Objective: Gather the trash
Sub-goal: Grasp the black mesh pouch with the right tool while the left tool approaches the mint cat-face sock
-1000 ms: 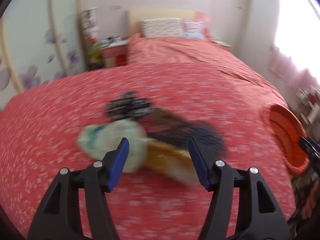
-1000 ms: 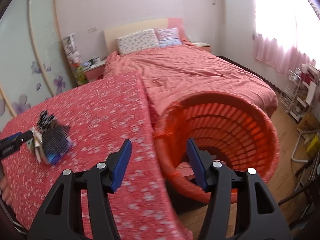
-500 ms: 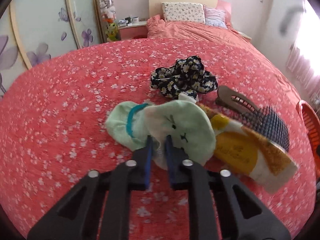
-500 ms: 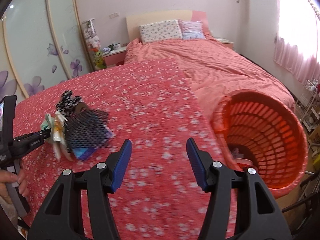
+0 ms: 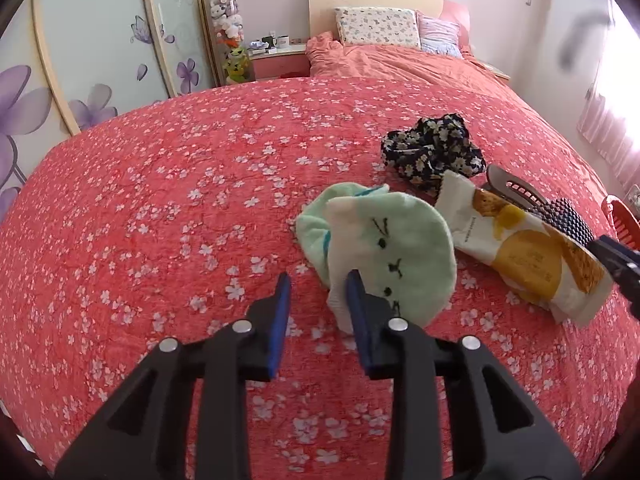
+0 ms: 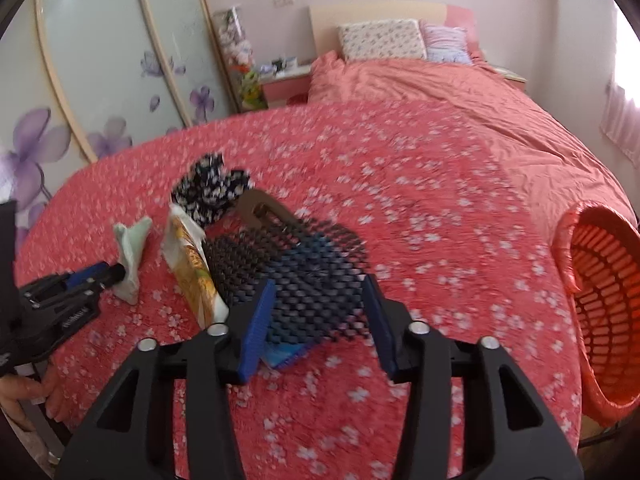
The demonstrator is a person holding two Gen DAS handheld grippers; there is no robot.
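left gripper (image 5: 316,292): jaws opening, nothing pinched, right pad at green sock (image 5: 384,248) edge
right gripper (image 6: 320,296): jaws closing, black mesh packet (image 6: 296,272) between, not gripped

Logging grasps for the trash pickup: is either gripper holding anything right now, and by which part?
Nothing is held. The left gripper is opening beside the green sock's near edge. The right gripper is closing over the black mesh, not yet gripping.

Your left hand-held gripper (image 5: 316,294) points steeply down, its jaws opening with a gap between the blue pads (image 5: 280,312). Your right hand-held gripper (image 6: 320,304) also tilts downward, its jaws closing but still apart. Your left hand (image 6: 28,396) grips its handle from below.
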